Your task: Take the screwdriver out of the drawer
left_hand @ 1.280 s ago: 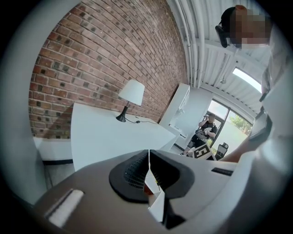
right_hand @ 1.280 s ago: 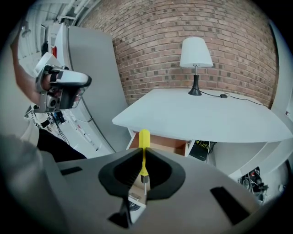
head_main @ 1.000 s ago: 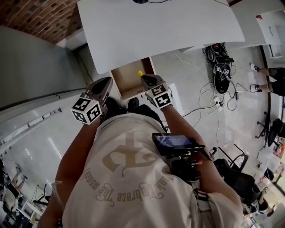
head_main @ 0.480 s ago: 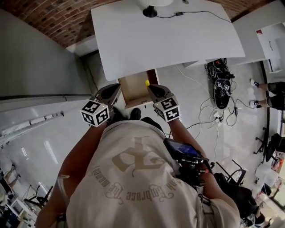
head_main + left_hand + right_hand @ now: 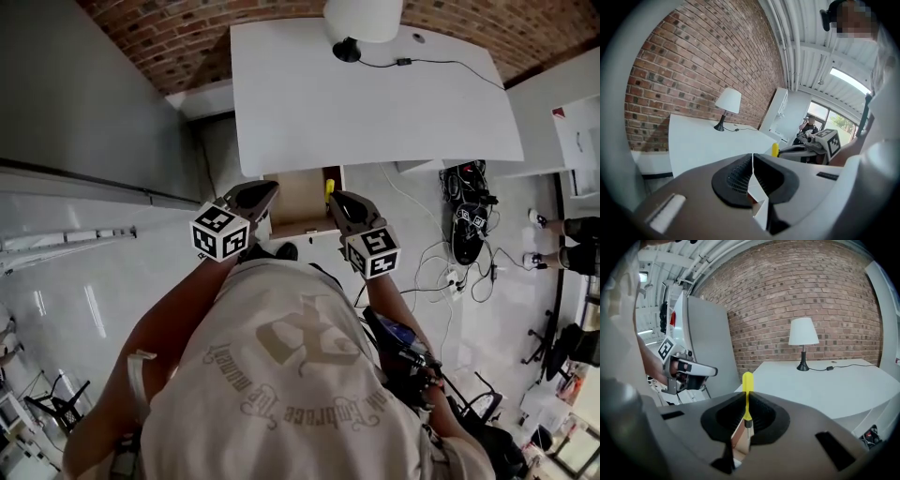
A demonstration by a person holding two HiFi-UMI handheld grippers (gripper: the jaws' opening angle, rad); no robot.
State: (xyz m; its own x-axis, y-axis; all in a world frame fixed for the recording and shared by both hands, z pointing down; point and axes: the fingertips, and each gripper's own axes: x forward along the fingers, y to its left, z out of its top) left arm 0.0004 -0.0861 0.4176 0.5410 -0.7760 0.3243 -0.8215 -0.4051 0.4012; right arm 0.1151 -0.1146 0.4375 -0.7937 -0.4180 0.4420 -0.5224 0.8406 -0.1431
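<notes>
Red brick wall behind a white counter bearing a white-shaded lamp, tall grey panel at left, pale glossy floor with tangled cables at right, daylit windows under a ribbed white ceiling.

Bright even daylight, window glowing far right in the left gripper view, white worktop near glare, glossy floor streaked with reflections, fisheye bending and dark corners in both gripper views, my left claw soft up close.
</notes>
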